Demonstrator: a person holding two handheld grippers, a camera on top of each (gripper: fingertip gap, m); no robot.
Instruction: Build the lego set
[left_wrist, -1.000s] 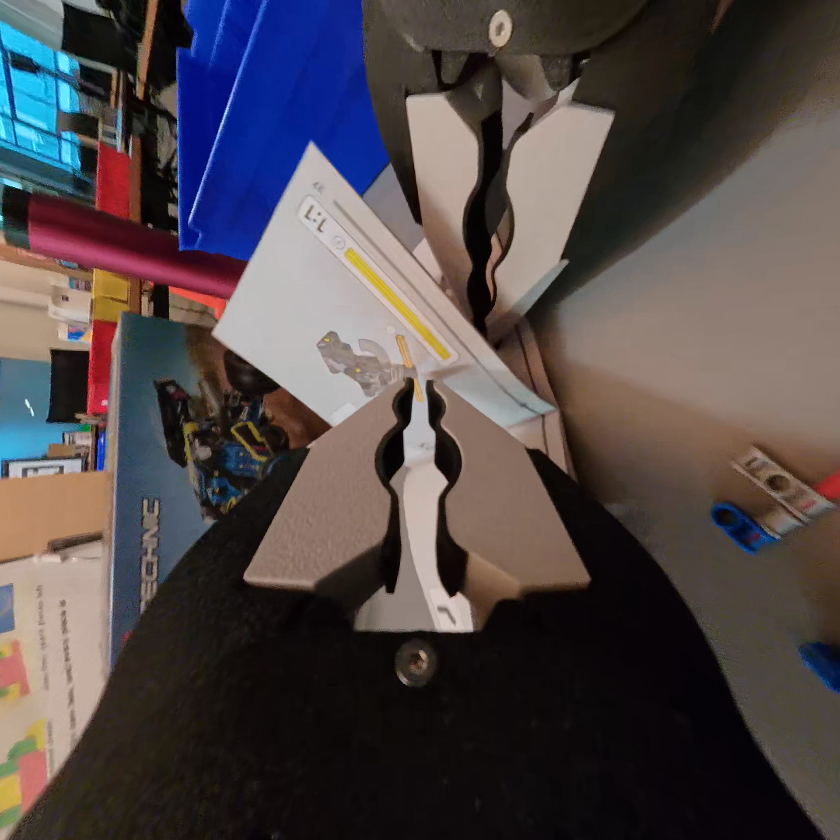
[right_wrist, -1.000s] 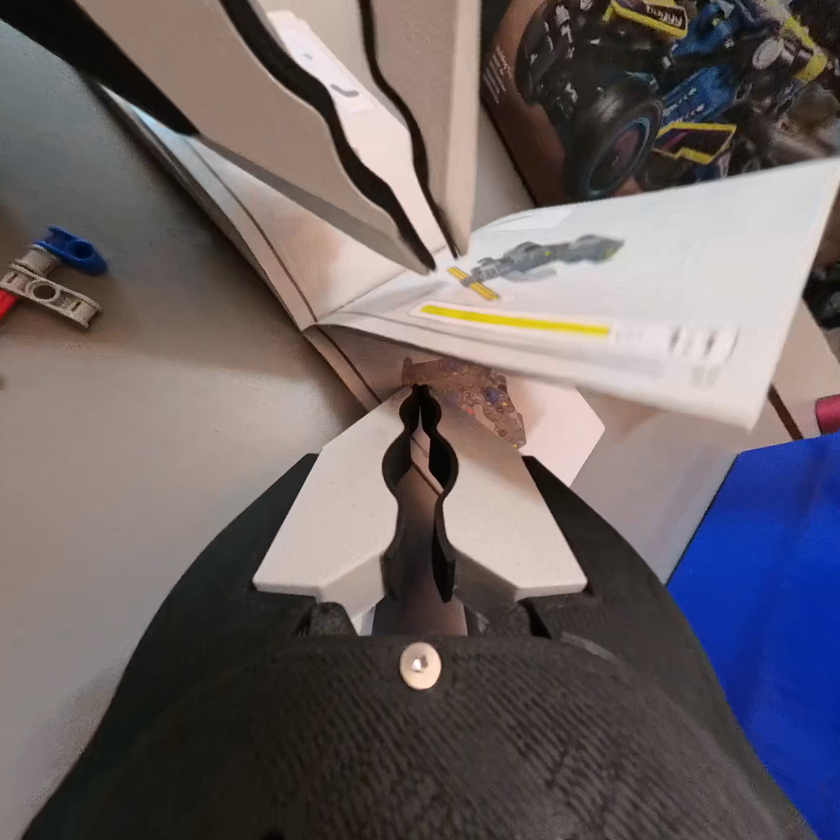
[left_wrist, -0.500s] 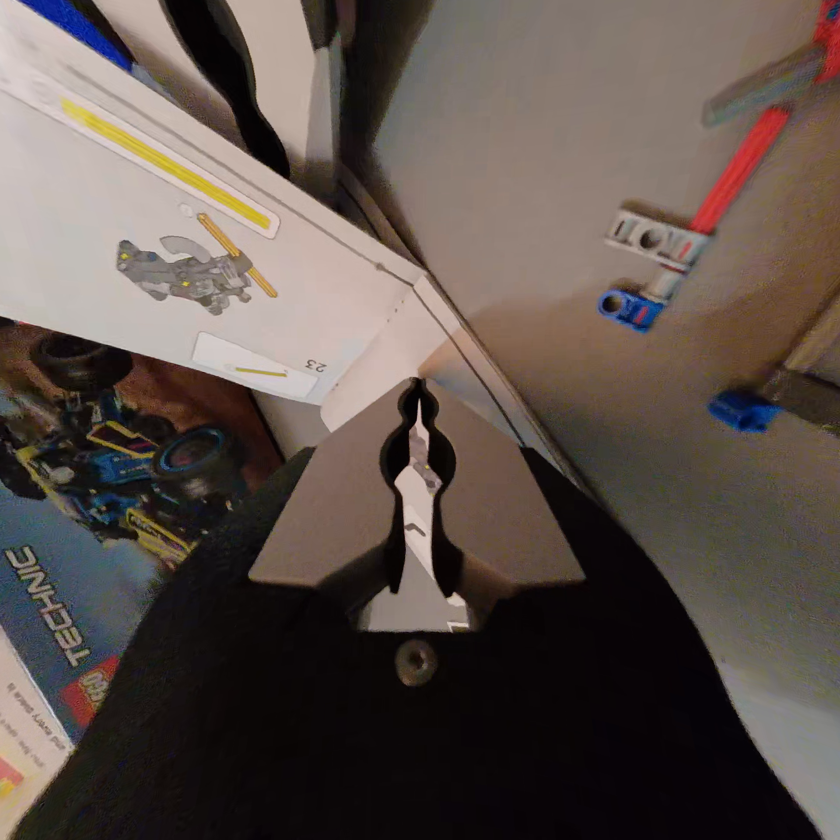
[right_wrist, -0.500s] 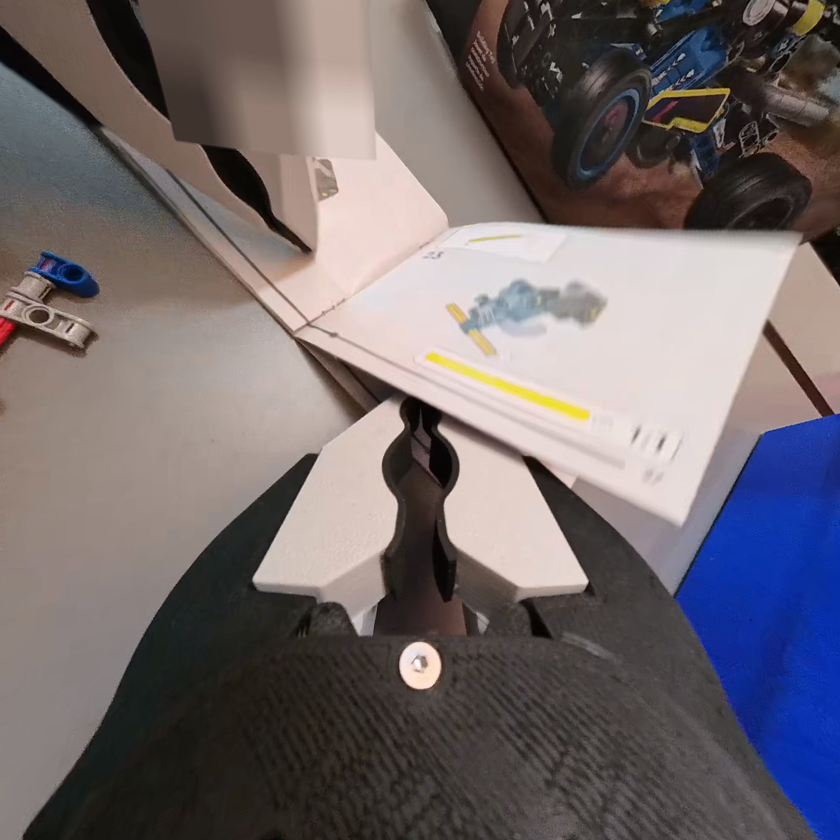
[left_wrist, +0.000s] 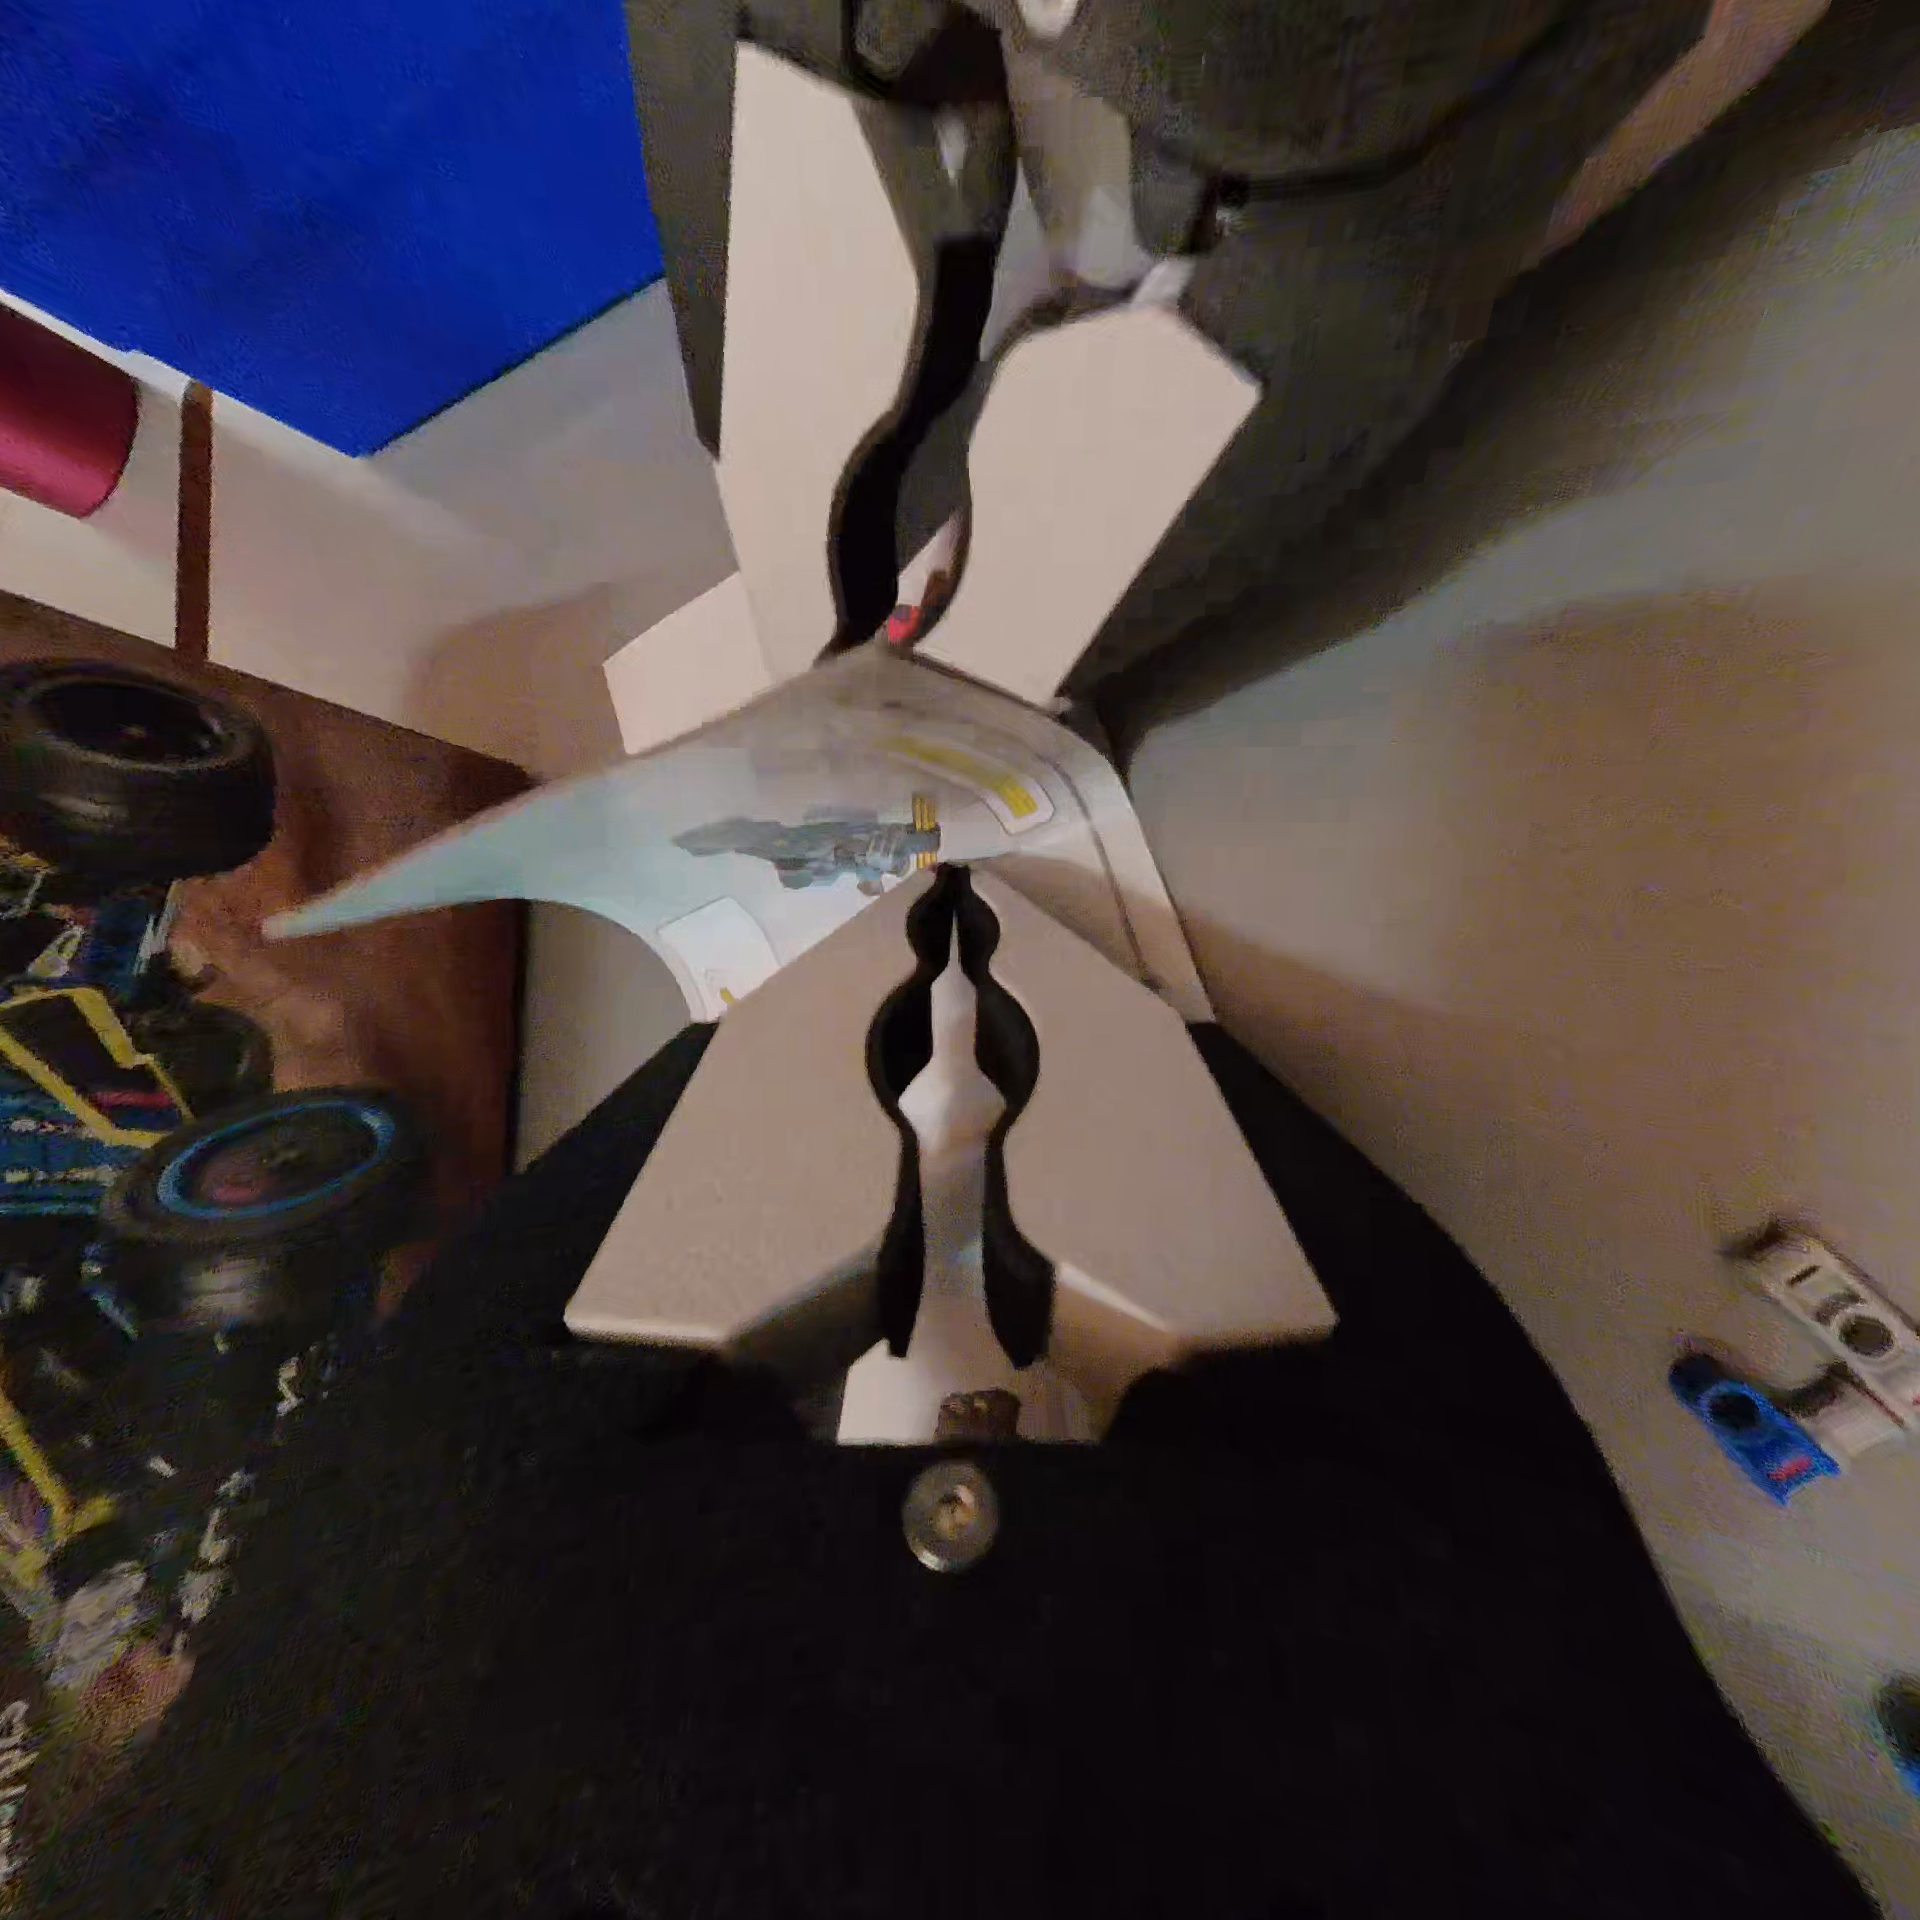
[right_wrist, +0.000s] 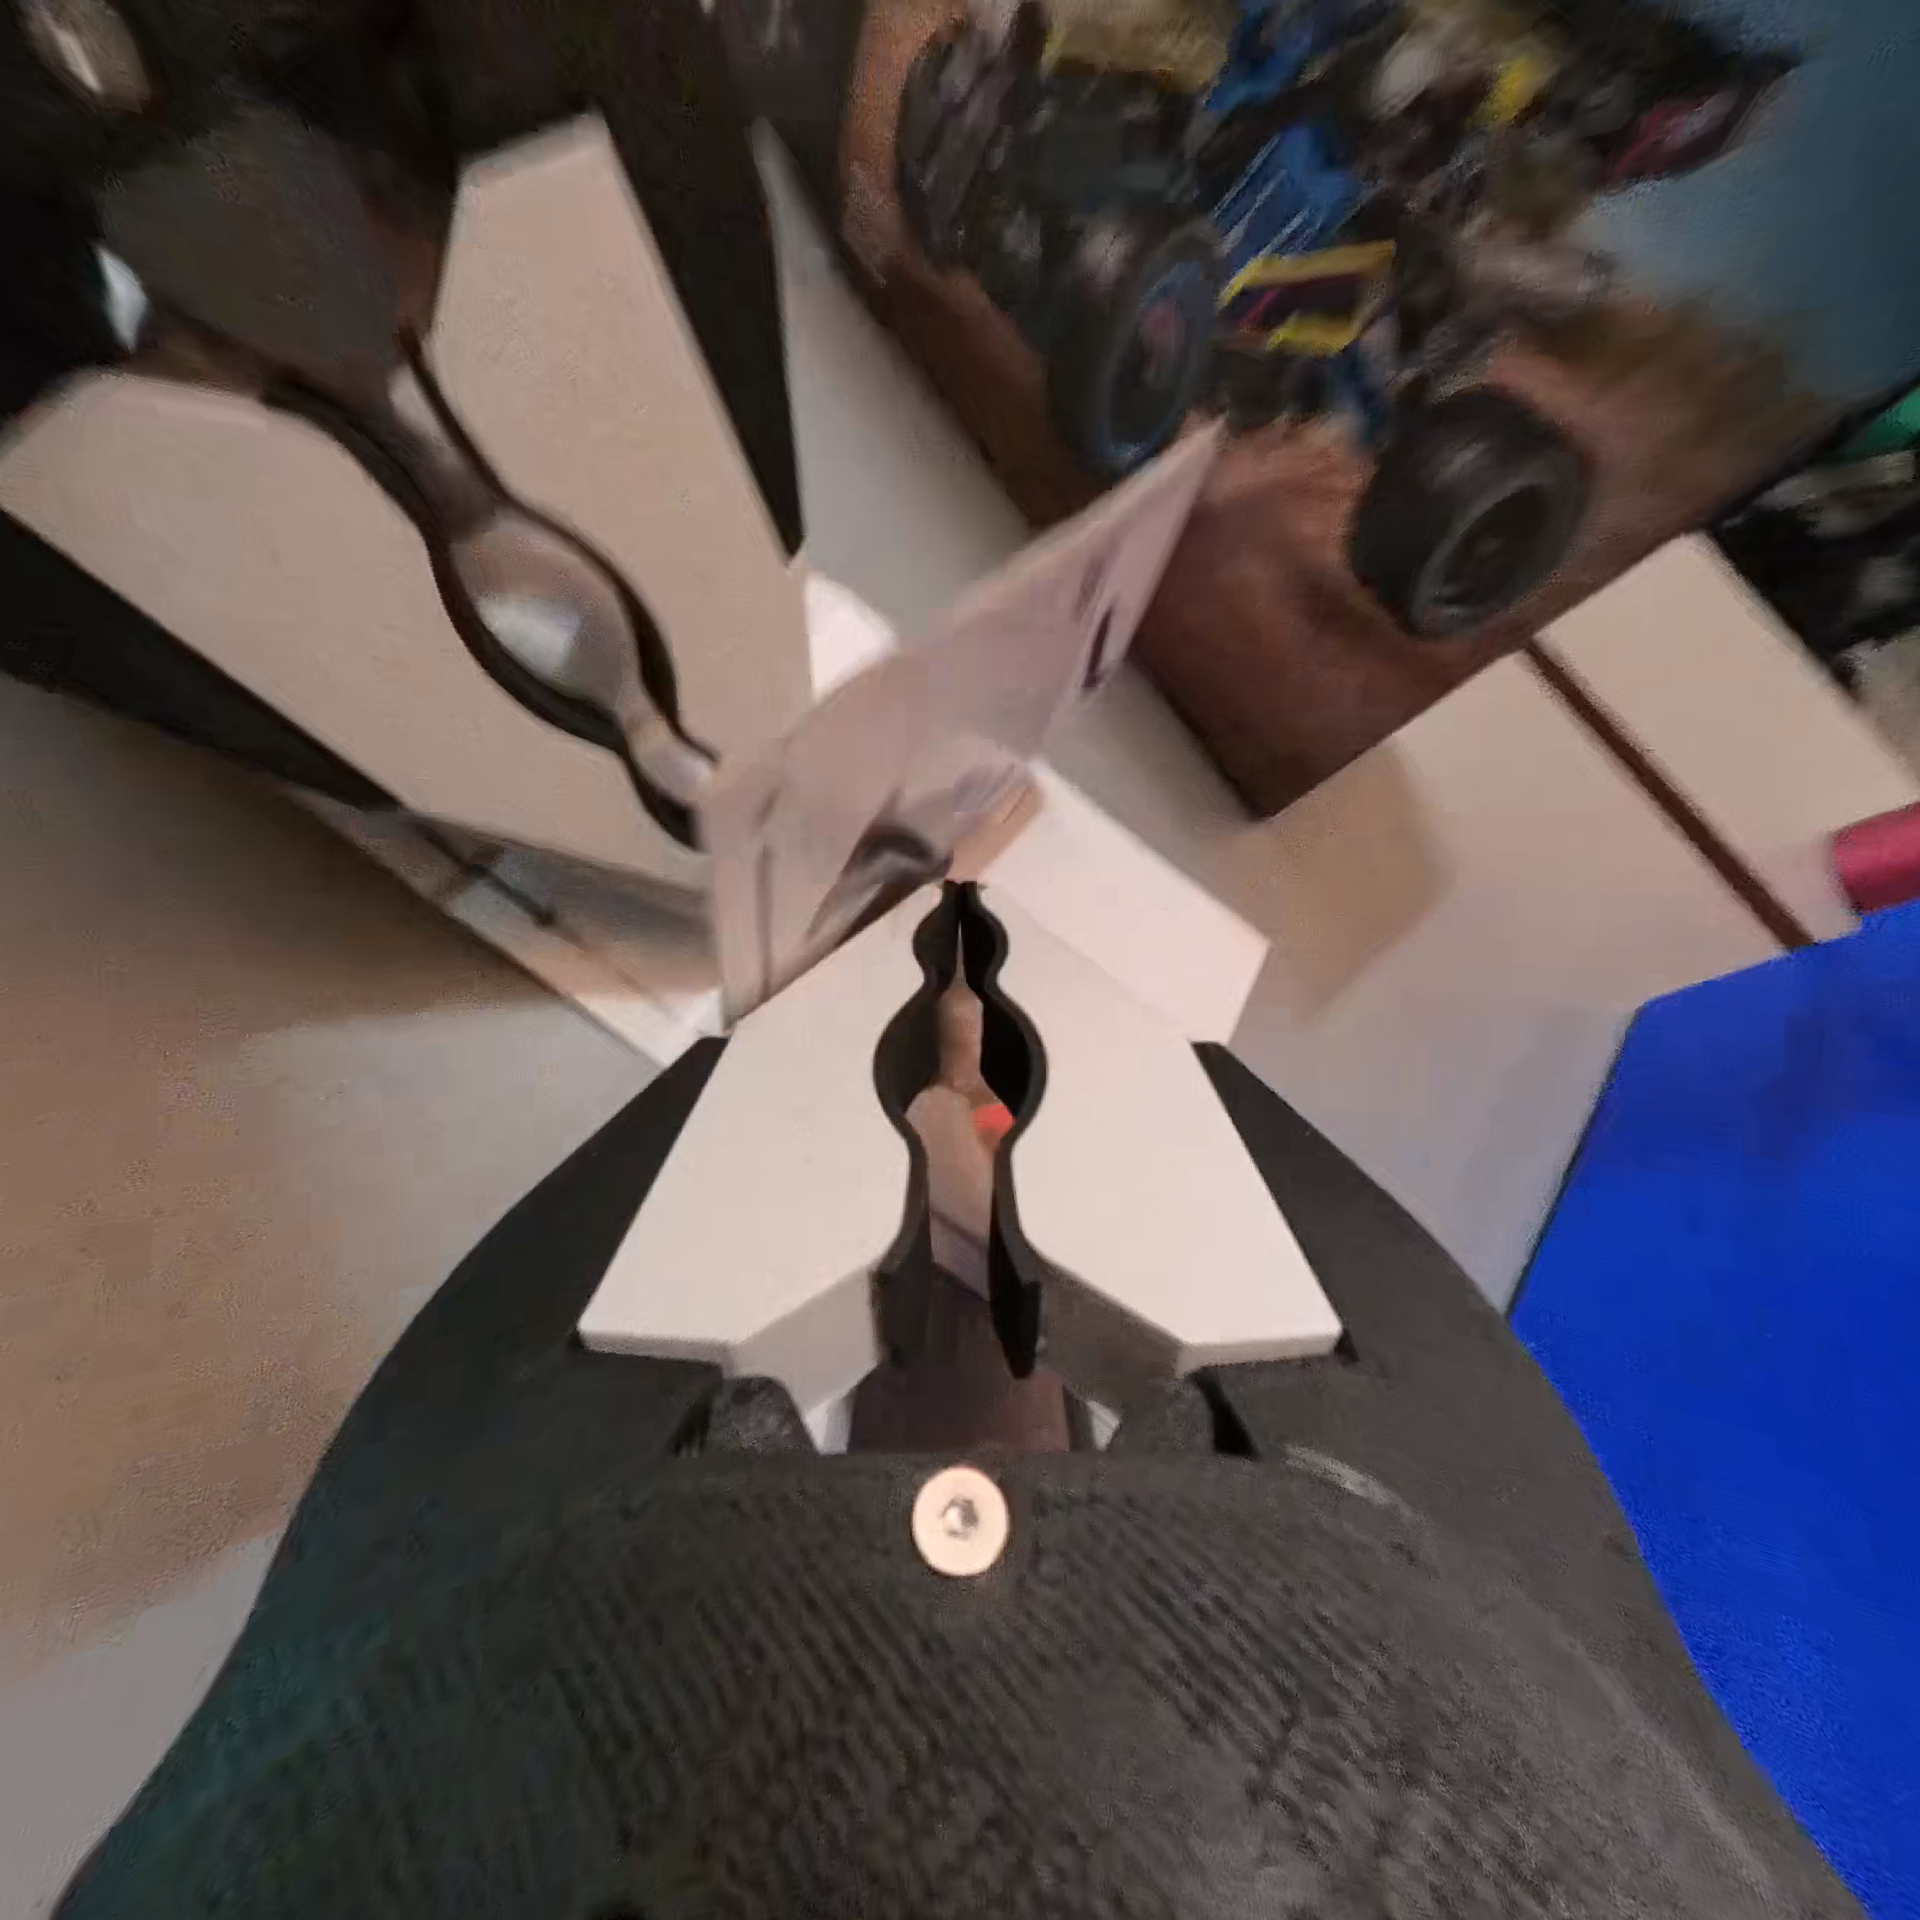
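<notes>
The instruction booklet lies open on the grey table (left_wrist: 1558, 831). One of its pages (left_wrist: 727, 831) stands curled up between my two grippers; it also shows in the right wrist view (right_wrist: 935, 707). My left gripper (left_wrist: 948, 883) is shut, with its tips at the page's lower edge. My right gripper (right_wrist: 958, 891) is shut, with its tips at the foot of the raised page. It faces the left one from across the page (left_wrist: 878, 639). No view shows the page pinched between either pair of pads. The right wrist view is blurred.
The lego set's box (left_wrist: 208, 1039) lies beside the booklet. A blue bin (right_wrist: 1766, 1247) stands to the right of my right gripper. A blue connector (left_wrist: 1745, 1434) and a grey beam (left_wrist: 1839, 1320) lie on the table. A magenta cylinder (left_wrist: 52, 436) lies at the far edge.
The page that lay low over my right gripper has risen and curled upright between the grippers. Both grippers have shifted; the left one's small gap closed about a second ago.
</notes>
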